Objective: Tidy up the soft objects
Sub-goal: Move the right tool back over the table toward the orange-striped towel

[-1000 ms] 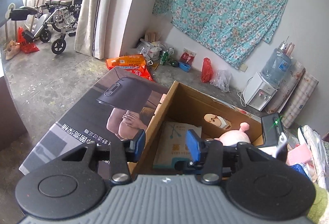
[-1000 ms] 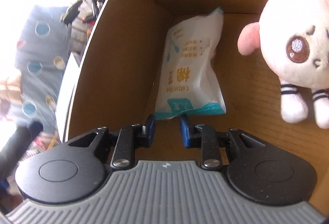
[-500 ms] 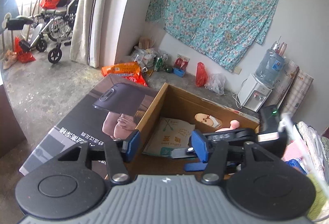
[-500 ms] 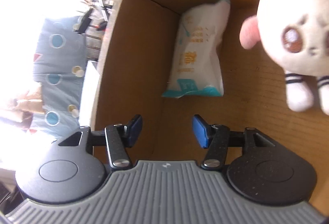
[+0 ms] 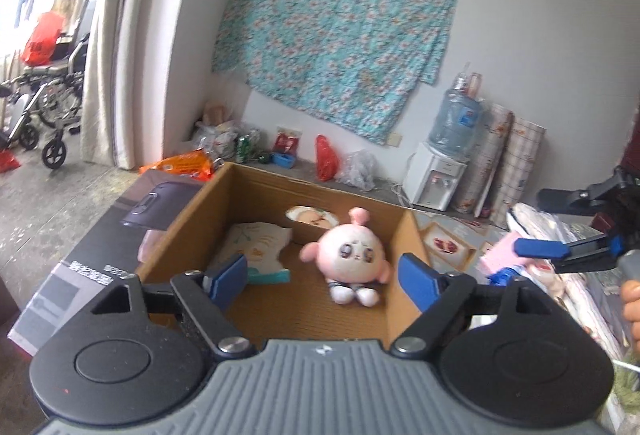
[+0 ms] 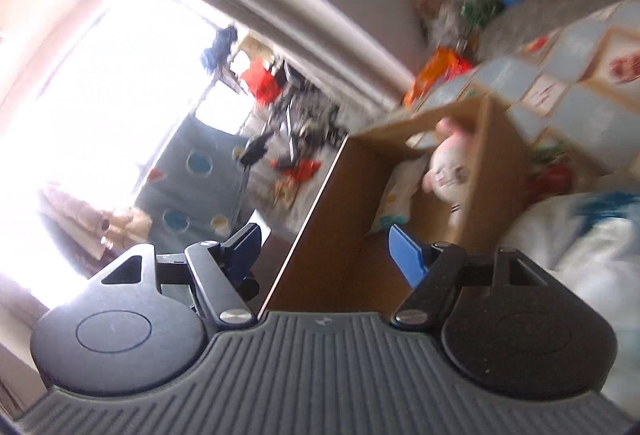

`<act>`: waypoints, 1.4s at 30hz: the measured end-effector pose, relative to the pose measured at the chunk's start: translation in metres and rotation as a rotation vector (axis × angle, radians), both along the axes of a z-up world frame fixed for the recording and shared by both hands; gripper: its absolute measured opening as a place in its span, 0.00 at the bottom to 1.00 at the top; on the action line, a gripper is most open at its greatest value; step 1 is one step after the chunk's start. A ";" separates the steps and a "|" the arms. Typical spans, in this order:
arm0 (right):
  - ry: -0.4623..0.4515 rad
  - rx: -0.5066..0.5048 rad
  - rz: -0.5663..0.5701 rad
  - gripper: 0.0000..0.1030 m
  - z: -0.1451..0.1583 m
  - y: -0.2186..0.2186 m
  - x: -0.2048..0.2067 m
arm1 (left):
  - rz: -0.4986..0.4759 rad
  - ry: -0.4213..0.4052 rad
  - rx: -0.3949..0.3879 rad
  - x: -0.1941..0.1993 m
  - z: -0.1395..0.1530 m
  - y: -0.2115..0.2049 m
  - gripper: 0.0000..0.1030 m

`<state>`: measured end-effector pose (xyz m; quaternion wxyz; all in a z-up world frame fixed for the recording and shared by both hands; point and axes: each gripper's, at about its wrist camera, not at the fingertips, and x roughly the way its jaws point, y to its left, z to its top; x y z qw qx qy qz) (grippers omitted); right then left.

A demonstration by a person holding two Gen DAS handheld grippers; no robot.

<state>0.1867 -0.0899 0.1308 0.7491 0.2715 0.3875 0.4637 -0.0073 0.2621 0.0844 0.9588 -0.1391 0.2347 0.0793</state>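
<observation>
Pulled out of the open brown cardboard box (image 5: 256,187), the right gripper (image 6: 326,251) now hangs outside it, off the box's 3 o'clock side in the left wrist view, its blue-padded jaws having just been opening, with nothing between them. Jaws of the left gripper (image 5: 324,277) have likewise just been opening and stand wide and empty above the box's near edge. Inside the box, the round pink-and-white plush toy with big eyes (image 5: 352,255) sits on the floor toward 2 o'clock, leaning near the right wall. At about 10 o'clock from it lies the white-and-teal soft packet (image 5: 256,247), flat beside the left wall. The right wrist view is motion-blurred.
</observation>
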 end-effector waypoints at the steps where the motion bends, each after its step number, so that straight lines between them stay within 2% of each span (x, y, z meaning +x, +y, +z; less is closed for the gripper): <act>1: -0.023 -0.010 -0.040 0.70 0.003 -0.025 -0.008 | -0.016 -0.004 0.001 -0.002 -0.002 -0.010 0.83; 5: -0.070 -0.018 -0.201 0.71 -0.013 -0.112 -0.041 | -0.081 -0.030 0.028 -0.009 -0.002 -0.046 0.83; 11: -0.106 0.018 -0.380 0.73 -0.045 -0.196 -0.074 | -0.170 -0.052 0.125 -0.001 0.014 -0.103 0.85; 13: -0.104 0.009 -0.423 0.73 -0.065 -0.197 -0.073 | -0.240 -0.042 0.159 0.007 0.021 -0.124 0.88; 16: -0.112 -0.009 -0.483 0.73 -0.079 -0.208 -0.066 | -0.356 -0.012 0.209 0.026 0.030 -0.155 0.89; 20: -0.112 -0.005 -0.530 0.73 -0.092 -0.220 -0.053 | -0.425 0.044 0.295 0.058 0.033 -0.191 0.89; 22: -0.103 0.001 -0.535 0.73 -0.096 -0.223 -0.043 | -0.452 0.084 0.314 0.078 0.034 -0.205 0.89; 26: -0.088 -0.008 -0.535 0.73 -0.104 -0.225 -0.022 | -0.515 0.178 0.267 0.121 0.029 -0.227 0.89; 32: -0.035 -0.065 -0.543 0.73 -0.118 -0.221 0.027 | -0.490 0.319 0.130 0.193 0.012 -0.243 0.87; 37: 0.023 -0.122 -0.531 0.72 -0.137 -0.221 0.066 | -0.499 0.425 0.076 0.240 -0.016 -0.261 0.77; 42: 0.089 -0.167 -0.507 0.67 -0.164 -0.219 0.089 | -0.497 0.537 -0.002 0.274 -0.052 -0.274 0.61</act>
